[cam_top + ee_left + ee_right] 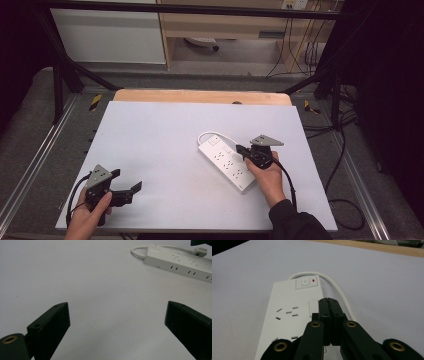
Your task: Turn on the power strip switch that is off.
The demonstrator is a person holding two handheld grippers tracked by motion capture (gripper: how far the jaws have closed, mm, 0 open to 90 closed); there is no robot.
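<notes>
A white power strip (227,162) lies slantwise on the white table top (160,135), right of the middle. Its white cable (212,134) loops round the far end. In the right gripper view the strip (287,312) shows a switch with a red light (307,282) and a white plug (313,307) on its top face. My right gripper (328,300) is shut just beside that plug, over the strip's edge, with nothing seen between the jaws. My left gripper (127,180) is held open near the front left corner, over bare table, far from the strip (180,263).
A wooden strip (200,96) borders the table's far edge. Black frame bars (60,75) stand at the left and right, and dark cables (345,150) trail on the floor at the right. The right hand's sleeve (292,222) comes in at the front right.
</notes>
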